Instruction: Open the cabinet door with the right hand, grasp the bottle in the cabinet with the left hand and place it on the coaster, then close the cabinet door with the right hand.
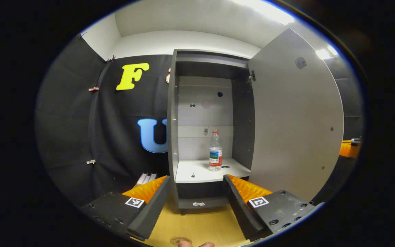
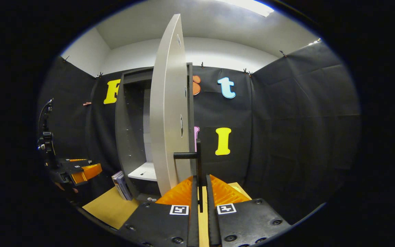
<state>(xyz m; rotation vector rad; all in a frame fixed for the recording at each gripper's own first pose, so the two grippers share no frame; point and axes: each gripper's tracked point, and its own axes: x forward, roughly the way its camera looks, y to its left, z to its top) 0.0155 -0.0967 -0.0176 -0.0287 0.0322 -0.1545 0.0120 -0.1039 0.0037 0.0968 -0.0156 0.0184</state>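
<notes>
The booth was lit from above by a bright white ceiling light strip (image 1: 266, 10) that blew out to glare. The tall grey cabinet's white inner shelf (image 1: 204, 171) caught it evenly, its upper recess shadowed. Both pictures stayed sharp centrally, bending hard at the edges.

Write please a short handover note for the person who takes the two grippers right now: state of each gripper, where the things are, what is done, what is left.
Right gripper: shut on the door handle, holding the cabinet door wide open.
Left gripper: open, empty, in front of the cabinet, aimed at the shelf.
Bottle: upright on the white shelf, untouched.
Coaster: on the table, at the bottom edge of the left gripper view.
Done: door opened.
Left: grasp bottle, place it on coaster, close door.
</notes>
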